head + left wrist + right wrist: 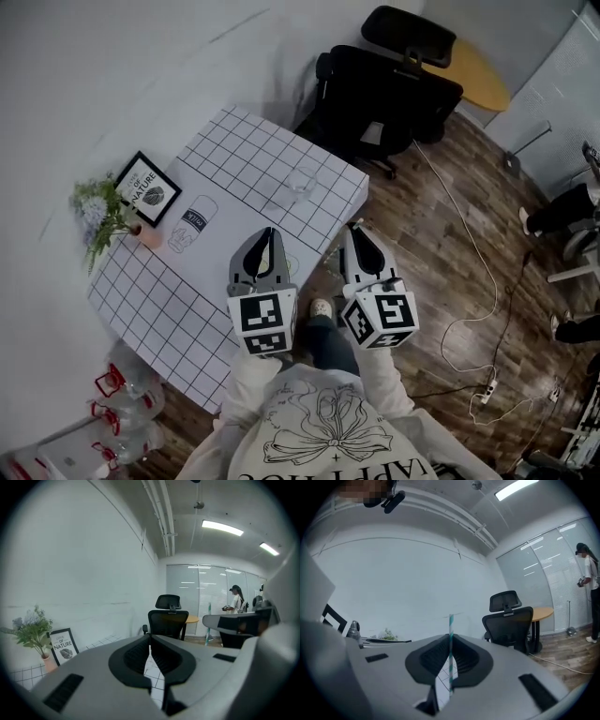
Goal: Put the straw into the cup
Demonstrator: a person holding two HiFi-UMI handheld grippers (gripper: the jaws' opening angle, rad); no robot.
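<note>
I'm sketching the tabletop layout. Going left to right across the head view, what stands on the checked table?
flower bunch → framed print → milk-printed glass → clear cup

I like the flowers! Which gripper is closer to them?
Left. The left gripper hovers over the table, right of the flowers; the right gripper, pinching the straw, is farther right.
</note>
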